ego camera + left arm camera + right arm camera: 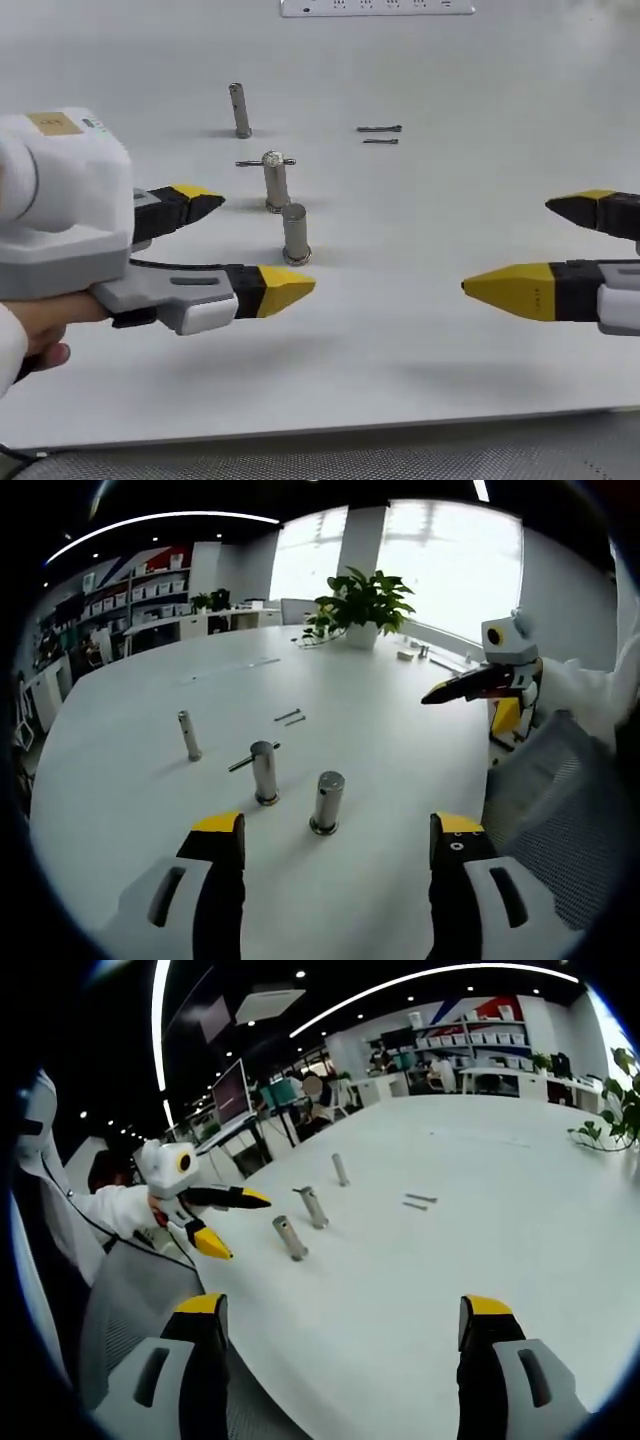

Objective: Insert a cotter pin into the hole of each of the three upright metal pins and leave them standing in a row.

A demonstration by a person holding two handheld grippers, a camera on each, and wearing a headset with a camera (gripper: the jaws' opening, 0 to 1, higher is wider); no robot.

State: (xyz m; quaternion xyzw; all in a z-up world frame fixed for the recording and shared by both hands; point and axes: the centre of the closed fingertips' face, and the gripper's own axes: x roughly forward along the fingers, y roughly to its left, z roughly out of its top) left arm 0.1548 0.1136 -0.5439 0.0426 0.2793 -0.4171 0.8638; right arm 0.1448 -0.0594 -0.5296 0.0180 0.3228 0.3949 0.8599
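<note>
On the white table [420,350], metal pins [276,185] stand near the open left gripper [267,243], far from the open right gripper [505,246].

1. An open-plan office: a large white table [380,740] stretches ahead of the left jaws.
2. Beyond those jaws, a potted plant [362,605] stands by a bright window [450,570].
3. Past the right jaws: shelves [475,1030], a monitor [232,1090], ceiling lights [160,1010].

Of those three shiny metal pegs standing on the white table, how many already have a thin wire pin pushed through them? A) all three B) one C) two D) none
B: just the middle upright silver metal pin has a thin cotter pin sticking crosswise through its top.
</note>
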